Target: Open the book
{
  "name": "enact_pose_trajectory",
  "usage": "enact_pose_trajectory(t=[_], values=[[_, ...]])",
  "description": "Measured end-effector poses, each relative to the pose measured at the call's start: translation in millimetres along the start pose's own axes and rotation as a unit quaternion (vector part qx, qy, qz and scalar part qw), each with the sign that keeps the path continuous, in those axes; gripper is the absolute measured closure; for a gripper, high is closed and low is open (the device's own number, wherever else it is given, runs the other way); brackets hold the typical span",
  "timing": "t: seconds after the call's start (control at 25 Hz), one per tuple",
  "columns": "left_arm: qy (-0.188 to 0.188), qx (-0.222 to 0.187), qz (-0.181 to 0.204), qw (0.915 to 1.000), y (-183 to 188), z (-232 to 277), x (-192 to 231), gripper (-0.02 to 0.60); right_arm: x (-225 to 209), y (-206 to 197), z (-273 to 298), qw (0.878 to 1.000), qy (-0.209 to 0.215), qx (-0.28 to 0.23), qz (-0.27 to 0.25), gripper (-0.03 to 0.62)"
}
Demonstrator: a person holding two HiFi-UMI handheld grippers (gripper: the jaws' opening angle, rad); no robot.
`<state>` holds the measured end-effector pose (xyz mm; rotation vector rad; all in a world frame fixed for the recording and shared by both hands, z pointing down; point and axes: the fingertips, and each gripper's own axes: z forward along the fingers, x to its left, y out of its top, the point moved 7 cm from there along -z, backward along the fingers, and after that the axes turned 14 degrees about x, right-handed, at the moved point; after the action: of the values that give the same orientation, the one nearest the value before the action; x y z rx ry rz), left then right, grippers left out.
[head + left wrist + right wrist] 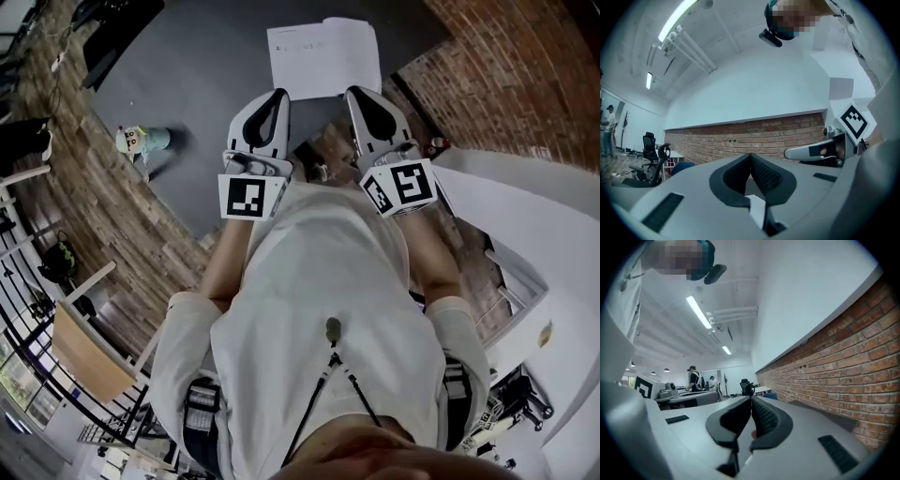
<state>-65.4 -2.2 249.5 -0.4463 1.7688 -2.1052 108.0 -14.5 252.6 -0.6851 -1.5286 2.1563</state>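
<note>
The dark grey table (216,84) carries the book (323,58), which lies flat at the far side with white pages facing up; it appears already open. Both grippers are held level near the chest, well apart from it. The left gripper (278,94) and right gripper (354,92) each have jaws closed tip to tip, holding nothing. The book is probably thin, light and flexible: grip a free outer page edge, not the spine.
</note>
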Motion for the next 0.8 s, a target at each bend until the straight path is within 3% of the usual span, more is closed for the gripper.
enact_pose_trajectory(t=[0.36, 0.8], values=[[-0.007, 0.017, 0.007, 0.9998, 0, -13, -13, 0.56, 8, 9, -16, 1.0, 0.004, -0.003, 0.01, 0.559], [0.012, 0.01, 0.011, 0.9998, 7, -30, -18, 0.559, 19, 11, -32, 1.0, 0.019, -0.012, 0.007, 0.559]])
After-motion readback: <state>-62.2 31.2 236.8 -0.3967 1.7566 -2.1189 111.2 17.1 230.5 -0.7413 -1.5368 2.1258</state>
